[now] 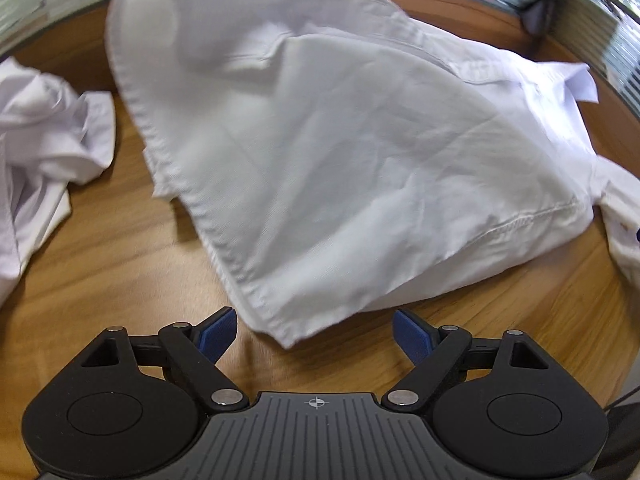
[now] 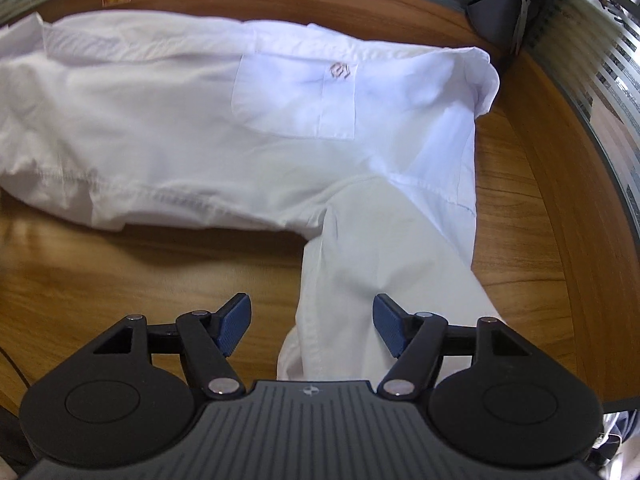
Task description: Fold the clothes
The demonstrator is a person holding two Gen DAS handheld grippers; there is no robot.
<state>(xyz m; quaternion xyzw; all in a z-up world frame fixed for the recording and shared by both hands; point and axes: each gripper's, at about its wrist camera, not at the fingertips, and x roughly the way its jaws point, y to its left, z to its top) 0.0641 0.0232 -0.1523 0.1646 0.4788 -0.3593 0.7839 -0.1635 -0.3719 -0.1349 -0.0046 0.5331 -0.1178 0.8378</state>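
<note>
Blue pads sit on the black fingers of the left gripper (image 1: 314,336), and its jaws stand wide with nothing between them; only the wooden table (image 1: 120,272) shows in the gap. Just beyond the fingertips lies the hemmed corner of the white shirt (image 1: 340,152), which is spread over the table and rises in a loose fold toward the far side. To the left of it, apart from it, a second white garment (image 1: 44,140) lies crumpled on the wood. The right gripper (image 2: 312,328) also has its jaws wide apart. A sleeve (image 2: 360,280) of the shirt runs down between its fingers and goes under the gripper body; the right pad looks close to the cloth, but I cannot tell if it touches, and the left pad is clear of it. Further away the body of the shirt lies across the table, with a chest pocket (image 2: 296,96) that carries a small embroidered mark. Behind it, at the far right corner of the table, a dark object (image 2: 496,16) stands near the striped wall.
</note>
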